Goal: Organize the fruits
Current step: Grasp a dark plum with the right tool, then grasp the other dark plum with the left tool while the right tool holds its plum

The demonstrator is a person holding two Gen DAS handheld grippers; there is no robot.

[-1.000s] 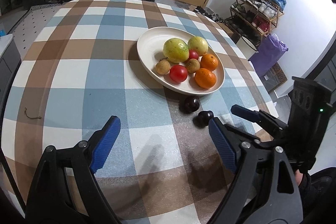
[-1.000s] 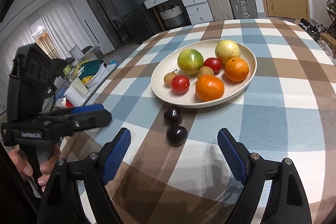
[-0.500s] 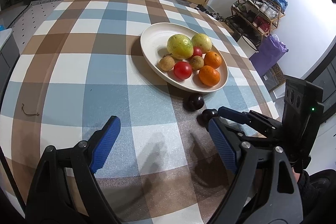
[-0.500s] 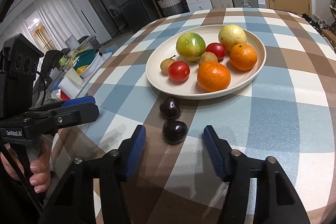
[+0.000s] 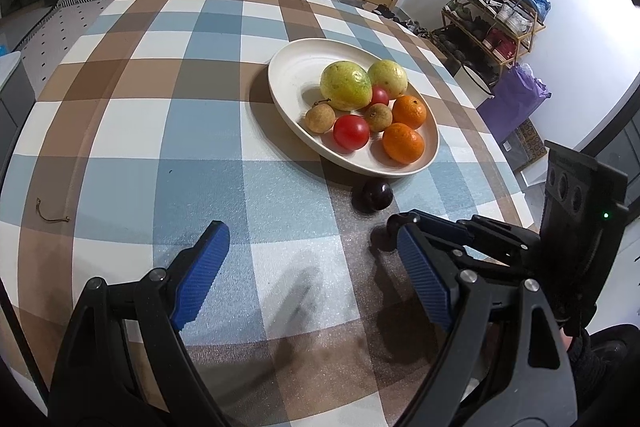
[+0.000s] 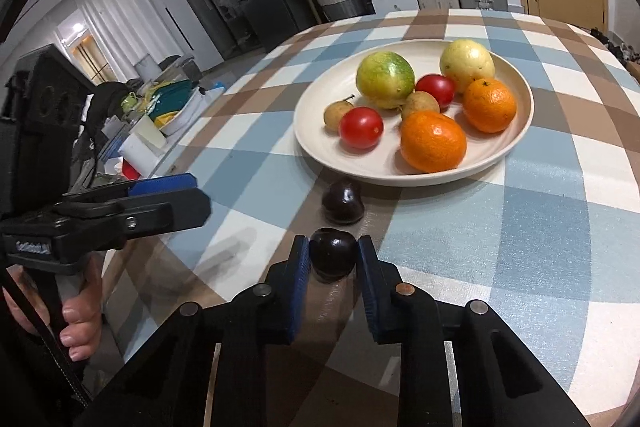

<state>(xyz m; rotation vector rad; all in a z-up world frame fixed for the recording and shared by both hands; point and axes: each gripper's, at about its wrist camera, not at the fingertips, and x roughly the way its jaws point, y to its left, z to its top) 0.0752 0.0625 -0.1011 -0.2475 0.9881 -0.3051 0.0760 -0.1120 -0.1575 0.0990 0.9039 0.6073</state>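
A cream plate (image 6: 516,139) on the checked table holds two green-yellow fruits, two oranges, two tomatoes and two small brown fruits; it also shows in the left wrist view (image 5: 288,67). Two dark plums lie on the cloth in front of it. My right gripper (image 6: 333,251) has its blue pads closed against the nearer plum (image 6: 333,255), which rests on the table. The other plum (image 6: 342,201) lies just beyond it, near the plate; it also shows in the left wrist view (image 5: 377,195). My left gripper (image 5: 308,247) is open and empty above the cloth, left of the right gripper (image 5: 404,223).
A small brown twig (image 5: 50,213) lies on the cloth at the left. The table's edge curves close on the right, with a shoe rack (image 5: 496,15) and purple bag (image 5: 512,99) beyond. Suitcases and drawers stand behind the table.
My right gripper moved forward and closed its jaws from wide open onto the nearer plum. My left gripper stayed open and shifted slightly.
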